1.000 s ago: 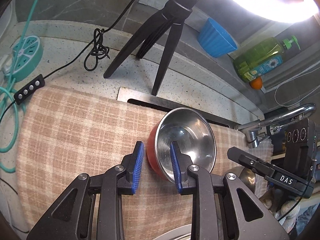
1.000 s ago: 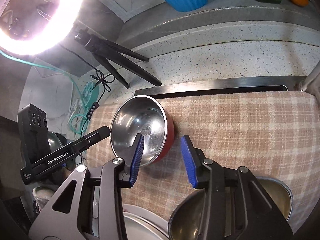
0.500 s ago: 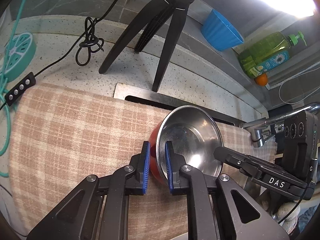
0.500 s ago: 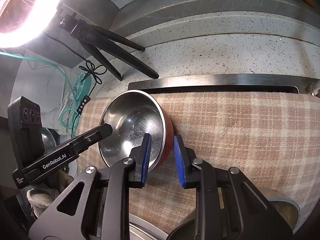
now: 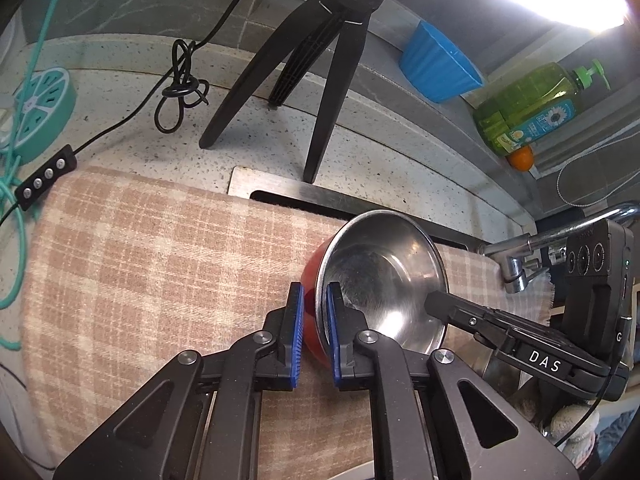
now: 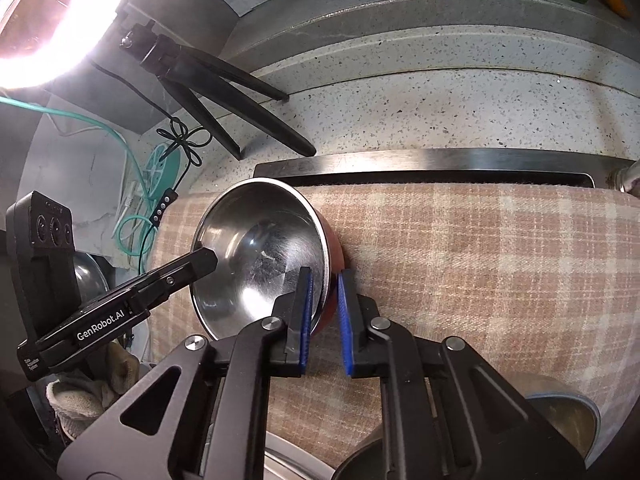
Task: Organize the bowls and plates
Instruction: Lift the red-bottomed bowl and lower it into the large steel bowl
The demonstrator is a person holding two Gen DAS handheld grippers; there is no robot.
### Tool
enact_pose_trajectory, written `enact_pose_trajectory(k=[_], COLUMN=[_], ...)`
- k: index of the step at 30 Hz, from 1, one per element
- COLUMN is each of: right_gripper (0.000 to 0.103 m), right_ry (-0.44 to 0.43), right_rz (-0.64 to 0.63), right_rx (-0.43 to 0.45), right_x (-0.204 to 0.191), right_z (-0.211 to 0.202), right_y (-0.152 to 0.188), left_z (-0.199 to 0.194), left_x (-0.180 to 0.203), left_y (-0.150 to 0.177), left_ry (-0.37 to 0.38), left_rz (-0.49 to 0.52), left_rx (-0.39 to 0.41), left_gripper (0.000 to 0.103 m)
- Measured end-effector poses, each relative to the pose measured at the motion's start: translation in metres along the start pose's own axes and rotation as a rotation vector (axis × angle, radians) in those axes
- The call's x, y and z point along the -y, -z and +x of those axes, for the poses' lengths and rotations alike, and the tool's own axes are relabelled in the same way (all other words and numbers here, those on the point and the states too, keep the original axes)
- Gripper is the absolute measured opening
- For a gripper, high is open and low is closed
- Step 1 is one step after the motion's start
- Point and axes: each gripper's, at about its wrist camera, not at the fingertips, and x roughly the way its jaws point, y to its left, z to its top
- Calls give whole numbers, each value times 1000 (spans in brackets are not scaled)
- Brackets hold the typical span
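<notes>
Plaid cloth (image 5: 140, 264) over sink counter | red-sided steel bowl (image 5: 380, 280) on cloth | your left gripper (image 5: 314, 312) and right gripper (image 6: 323, 298) just clamped opposite rims | ready to lift.

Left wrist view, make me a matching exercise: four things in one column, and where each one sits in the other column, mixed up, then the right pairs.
Things:
1. red bowl
2. tripod
3. green soap bottle
4. blue cup

Places:
A. on the ledge, with an orange fruit just below it in the picture
B. on the checked cloth, its rim clamped by both grippers
C. standing on the speckled counter behind the cloth
D. on the ledge, between the tripod and the soap bottle

Pairs: 1-B, 2-C, 3-A, 4-D
</notes>
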Motion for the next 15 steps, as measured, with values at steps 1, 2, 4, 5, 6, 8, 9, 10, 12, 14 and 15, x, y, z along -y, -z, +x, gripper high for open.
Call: enact_pose_trajectory(k=[1, 2, 4, 5, 6, 8, 9, 10, 12, 14, 15], right_gripper=[12, 12, 12, 12, 12, 12, 12, 12, 12, 12, 12], right_ry=[-1, -2, -2, -3, -5, -14, -20, -24, -28, -31, -33], right_rz=[-2, -3, -9, -14, -17, -12, -11, -11, -13, -14, -13], right_rx=[5, 7, 15, 21, 27, 38, 43, 48, 59, 71, 78], right_x=[-1, -1, -3, -4, -5, -6, -7, -7, -8, -8, -8], right_z=[-2, -4, -9, -13, -16, -23, -27, -31, -38, -46, -52], right_y=[1, 2, 5, 7, 8, 12, 14, 16, 21, 26, 29], left_z=[-2, -4, -9, -12, -14, -21, -24, -27, -34, -39, -42], left_x=[0, 0, 2, 4, 5, 9, 10, 11, 15, 19, 21], left_y=[1, 2, 3, 4, 5, 7, 8, 10, 13, 16, 18], left_ry=[2, 4, 5, 5, 7, 13, 14, 16, 25, 32, 36], left_rz=[1, 1, 5, 10, 15, 23, 29, 33, 40, 50, 55], left_rx=[2, 6, 15, 20, 24, 35, 39, 43, 51, 60, 65], left_gripper=[9, 9, 9, 9, 9, 9, 9, 9, 9, 9, 9])
